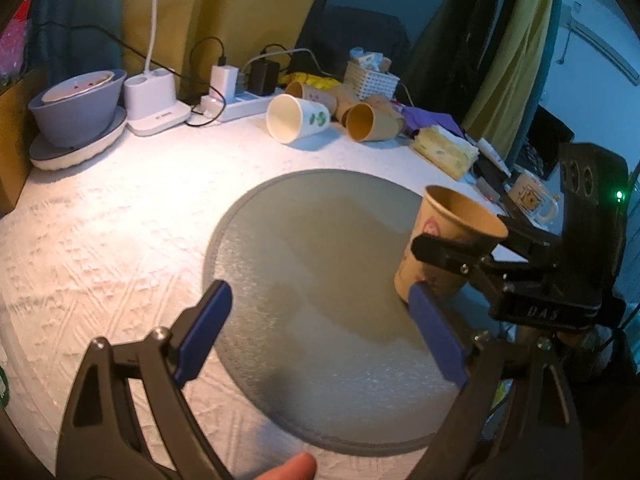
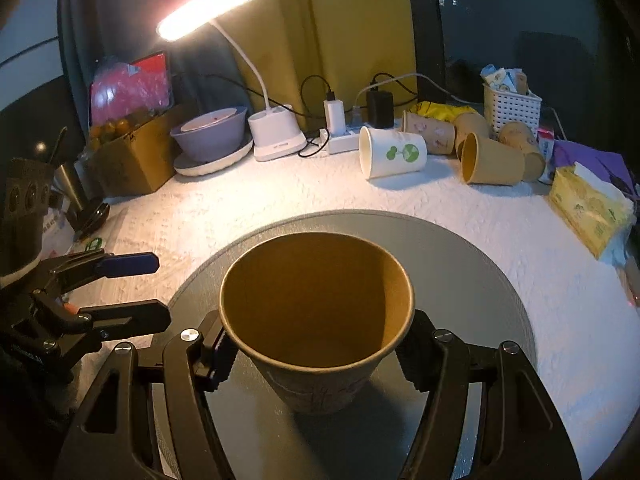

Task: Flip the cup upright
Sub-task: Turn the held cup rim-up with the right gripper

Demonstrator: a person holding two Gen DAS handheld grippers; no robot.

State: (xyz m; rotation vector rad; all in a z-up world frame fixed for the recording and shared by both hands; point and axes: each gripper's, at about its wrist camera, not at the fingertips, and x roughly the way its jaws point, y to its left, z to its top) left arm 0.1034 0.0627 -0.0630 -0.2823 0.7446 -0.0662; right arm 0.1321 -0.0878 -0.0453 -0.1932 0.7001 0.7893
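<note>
A brown paper cup (image 2: 316, 344) stands mouth-up, slightly tilted, on the round grey mat (image 2: 472, 264). My right gripper (image 2: 314, 356) is shut on the brown paper cup, its black fingers pressing both sides just below the rim. In the left wrist view the cup (image 1: 444, 240) sits at the mat's (image 1: 312, 280) right edge with the right gripper (image 1: 452, 256) clamped on it. My left gripper (image 1: 320, 328) is open and empty, its blue pads spread wide over the mat, left of the cup. It also shows in the right wrist view (image 2: 136, 288).
Several paper cups lie on their sides at the back, a white one (image 2: 392, 156) and brown ones (image 2: 492, 164). A desk lamp base (image 2: 276, 140), power strip (image 2: 344, 140), purple bowl (image 2: 212, 132), white basket (image 2: 510, 108) and tissue pack (image 2: 588, 208) line the table's edges.
</note>
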